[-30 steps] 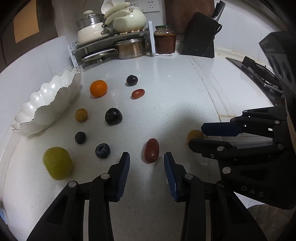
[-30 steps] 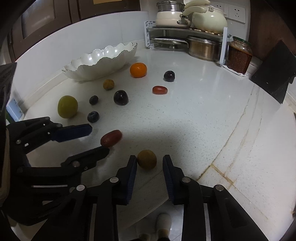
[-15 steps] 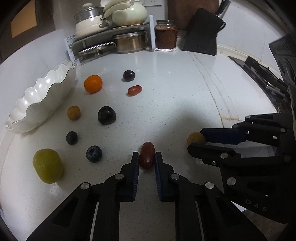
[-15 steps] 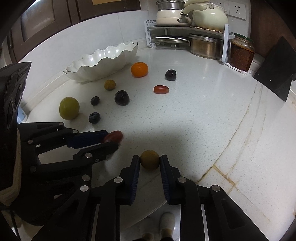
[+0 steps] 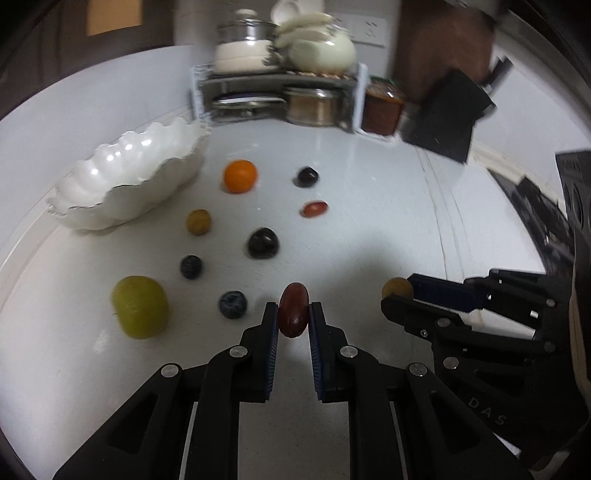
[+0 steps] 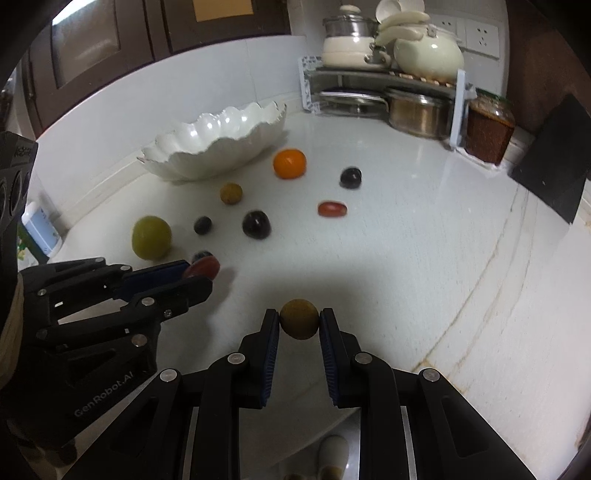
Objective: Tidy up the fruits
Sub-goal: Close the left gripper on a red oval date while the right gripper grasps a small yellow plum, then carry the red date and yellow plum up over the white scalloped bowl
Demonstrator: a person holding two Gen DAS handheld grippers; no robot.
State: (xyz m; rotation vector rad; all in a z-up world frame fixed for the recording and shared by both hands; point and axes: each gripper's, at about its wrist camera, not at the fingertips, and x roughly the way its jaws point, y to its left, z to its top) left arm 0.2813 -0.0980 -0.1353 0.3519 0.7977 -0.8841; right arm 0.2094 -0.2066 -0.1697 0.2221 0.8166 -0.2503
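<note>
We are pinching a red fruit [image 5: 293,314] in the left gripper [image 5: 293,320] and a tan fruit [image 6: 299,319] in the right gripper [image 6: 299,325], both near the tabletop's [image 6: 406,258] front edge, well short of the bowl [image 6: 218,142]. We are advising steady grips and level carrying, releasing only over the bowl.

Home kitchen. White countertop [image 6: 388,240]; corner rack [image 6: 384,79] holds stacked pots, lids; sauce jar [image 6: 489,129] and knife block [image 6: 554,162] right of rack; wall sockets [image 6: 480,33] above rack; dark cabinets [image 6: 92,44] left of rack.
</note>
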